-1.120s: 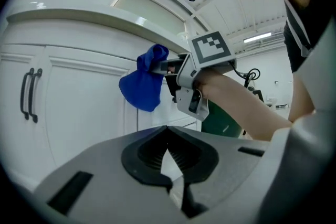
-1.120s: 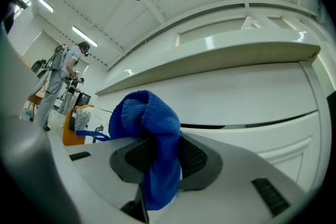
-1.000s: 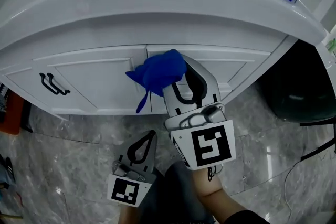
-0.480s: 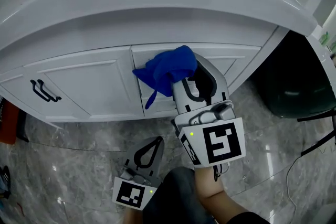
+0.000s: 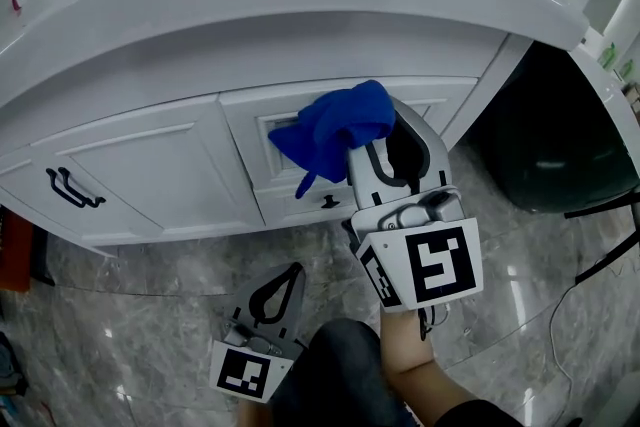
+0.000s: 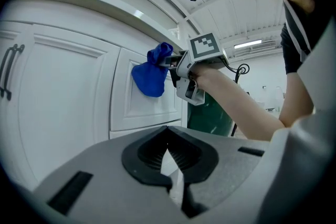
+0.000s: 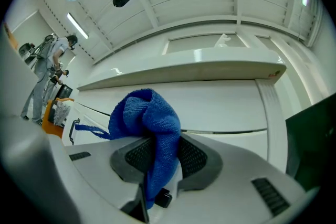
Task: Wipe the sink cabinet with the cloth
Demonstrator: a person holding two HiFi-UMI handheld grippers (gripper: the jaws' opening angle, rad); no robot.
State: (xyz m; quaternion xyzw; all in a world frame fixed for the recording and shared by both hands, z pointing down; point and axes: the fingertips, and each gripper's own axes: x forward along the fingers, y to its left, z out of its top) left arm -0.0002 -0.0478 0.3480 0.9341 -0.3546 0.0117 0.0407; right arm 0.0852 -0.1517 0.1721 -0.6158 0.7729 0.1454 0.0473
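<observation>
Head view: right claw (image 5: 386,141), clamping blue cloth (image 5: 335,132), has slid rightward across cabinet (image 5: 150,165); left claw (image 5: 289,272) closed.

Right gripper (image 5: 378,137): extended forward and raised, jaws clamped on a blue cloth (image 5: 335,130) that bunches above the tips and hangs down between the pads. Its marker cube (image 5: 430,265) faces up toward the head camera. Right forearm (image 5: 408,363): bare, reaching out from the body, hand wrapped round the grip. Left gripper (image 5: 290,273): held low and close to the body, pointing forward, jaw tips together with nothing between them. Its marker cube (image 5: 243,373) sits at the rear.
</observation>
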